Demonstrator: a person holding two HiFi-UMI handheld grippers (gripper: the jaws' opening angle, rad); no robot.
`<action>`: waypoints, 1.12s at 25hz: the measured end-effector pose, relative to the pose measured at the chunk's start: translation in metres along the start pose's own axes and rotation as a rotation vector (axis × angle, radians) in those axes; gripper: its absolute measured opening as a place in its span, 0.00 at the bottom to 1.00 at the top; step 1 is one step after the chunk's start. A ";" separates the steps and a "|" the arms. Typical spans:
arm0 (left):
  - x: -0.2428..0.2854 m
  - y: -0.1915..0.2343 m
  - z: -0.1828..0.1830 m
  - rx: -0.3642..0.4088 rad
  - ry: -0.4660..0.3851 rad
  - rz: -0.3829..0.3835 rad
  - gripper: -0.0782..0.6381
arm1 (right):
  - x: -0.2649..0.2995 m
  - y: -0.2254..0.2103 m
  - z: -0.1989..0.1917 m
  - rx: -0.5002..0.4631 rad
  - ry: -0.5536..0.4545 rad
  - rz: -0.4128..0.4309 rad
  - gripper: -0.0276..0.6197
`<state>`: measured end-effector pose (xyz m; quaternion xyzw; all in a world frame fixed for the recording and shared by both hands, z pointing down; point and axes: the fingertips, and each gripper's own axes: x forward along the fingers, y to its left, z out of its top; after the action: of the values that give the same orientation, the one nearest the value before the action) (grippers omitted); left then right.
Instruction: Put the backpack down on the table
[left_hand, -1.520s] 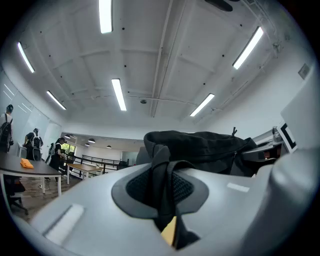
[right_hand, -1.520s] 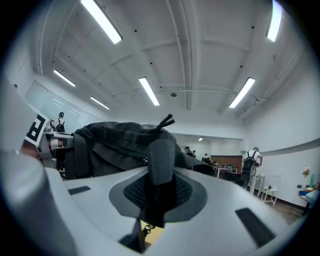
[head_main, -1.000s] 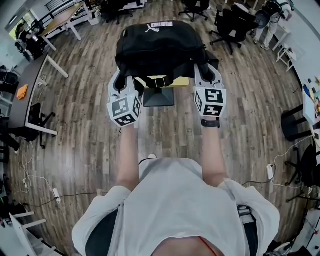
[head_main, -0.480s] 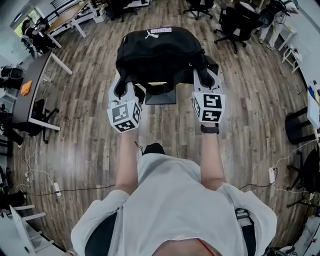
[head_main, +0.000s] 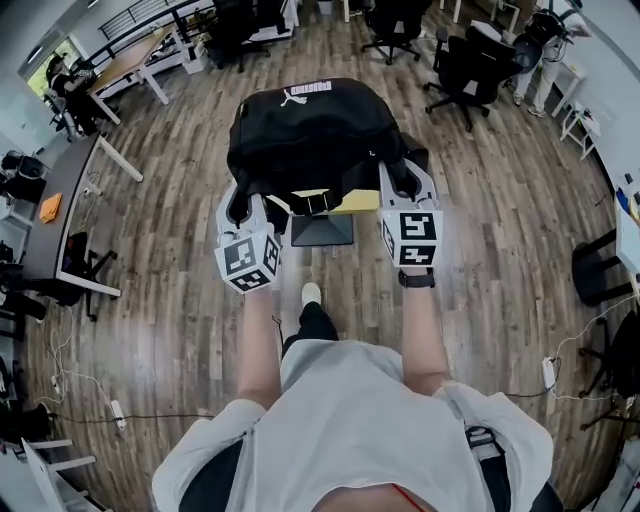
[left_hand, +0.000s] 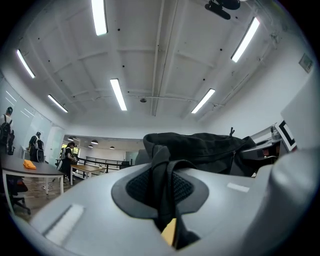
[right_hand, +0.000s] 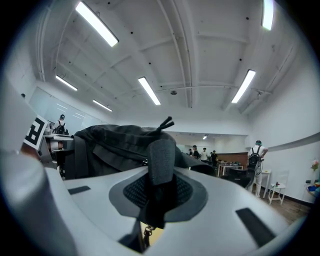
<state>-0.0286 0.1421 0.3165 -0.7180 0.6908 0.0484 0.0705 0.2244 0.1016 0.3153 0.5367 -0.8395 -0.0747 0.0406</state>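
Backpack (head_main: 315, 125) is hanging straight ahead of both tools, its long axis running side to side between them, equally near each. Left tool (head_main: 248, 192) and right tool (head_main: 405, 182) are each pinching a strap (left_hand: 162, 175). Yellow counter (head_main: 357, 203), mostly hidden, is probably sitting directly beneath, awaiting a straight lowering.
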 end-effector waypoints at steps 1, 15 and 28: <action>0.012 0.004 -0.004 -0.007 0.002 -0.003 0.18 | 0.011 -0.001 -0.001 -0.002 0.004 -0.003 0.13; 0.176 0.100 -0.022 -0.056 -0.022 -0.043 0.18 | 0.185 0.010 0.021 -0.032 -0.003 -0.044 0.13; 0.282 0.183 -0.049 -0.115 -0.032 -0.026 0.18 | 0.318 0.038 0.027 -0.073 -0.010 -0.059 0.13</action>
<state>-0.2011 -0.1504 0.3113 -0.7290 0.6761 0.0987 0.0406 0.0525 -0.1693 0.2915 0.5592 -0.8201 -0.1089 0.0538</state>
